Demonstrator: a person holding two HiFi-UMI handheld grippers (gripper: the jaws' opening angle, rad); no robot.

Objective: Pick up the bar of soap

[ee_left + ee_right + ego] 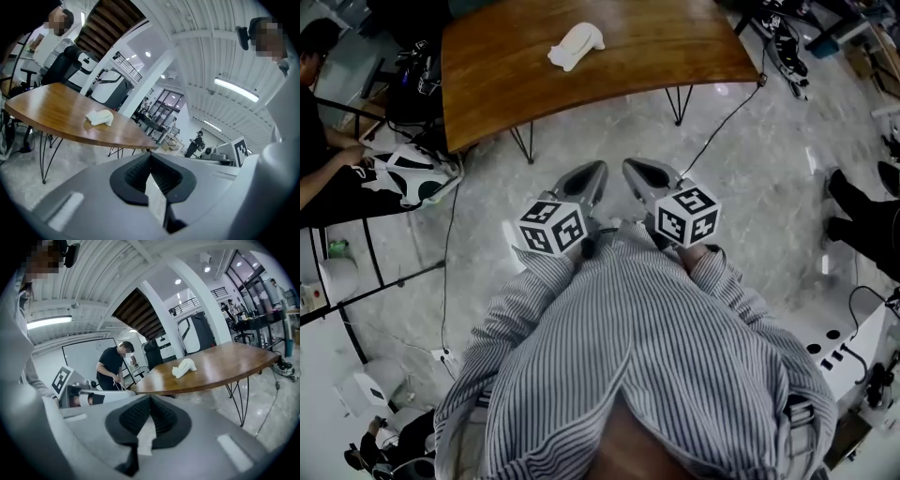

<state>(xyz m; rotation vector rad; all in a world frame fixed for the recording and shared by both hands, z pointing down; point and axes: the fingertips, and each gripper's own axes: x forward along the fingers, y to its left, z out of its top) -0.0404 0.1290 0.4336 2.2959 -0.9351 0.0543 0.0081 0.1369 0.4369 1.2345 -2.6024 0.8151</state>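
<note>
A white, lumpy object (577,45) lies on the curved wooden table (675,47), far ahead of me; whether it is the bar of soap I cannot tell. It also shows in the left gripper view as the white object (100,117) on the table (47,103), and in the right gripper view as the white object (183,367) on the table (234,362). My left gripper (592,172) and right gripper (635,171) are held side by side close to my chest, over the floor and well short of the table. The left gripper (150,157) and right gripper (150,399) are both shut with nothing between their jaws.
A person in black (319,141) sits at the left beside a white-and-black machine (408,173). Cables run across the marble floor (750,187). Thin metal table legs (525,145) stand ahead. Someone's shoes (862,216) and white equipment (844,347) are at the right.
</note>
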